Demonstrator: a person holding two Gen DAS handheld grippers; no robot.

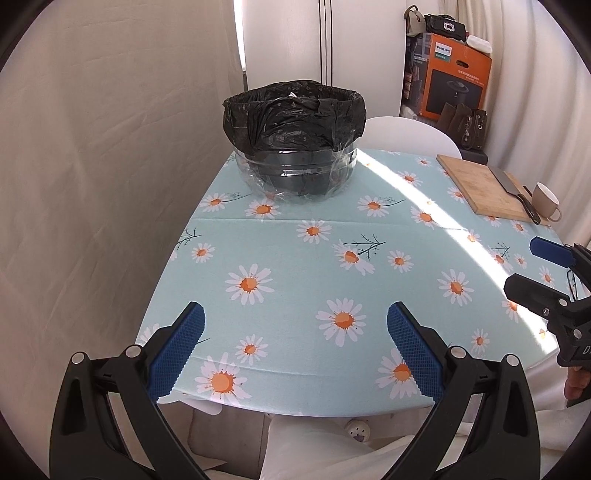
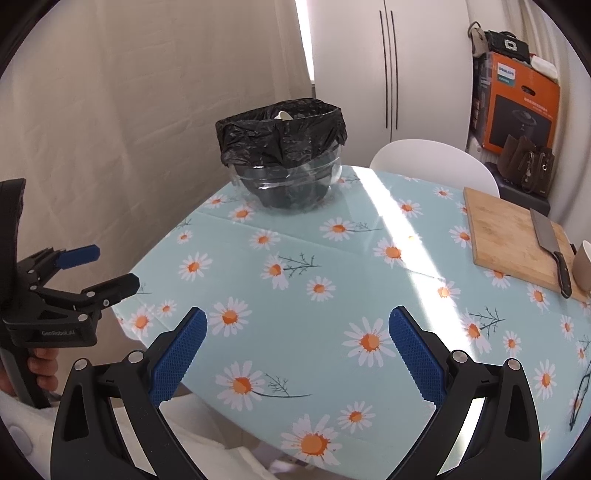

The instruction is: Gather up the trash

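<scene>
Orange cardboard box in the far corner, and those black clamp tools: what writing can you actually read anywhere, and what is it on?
"PHILIPS": orange cardboard box in the far corner.
"GenRobot.AI": body of the black left gripper, seen from the right wrist view.
"D": cut-off letter on the black right gripper at the frame edge of the left wrist view; the rest is out of frame.
Smaller print on the box: too small to read.
White emblem on the black bag atop the box: unreadable.
</scene>
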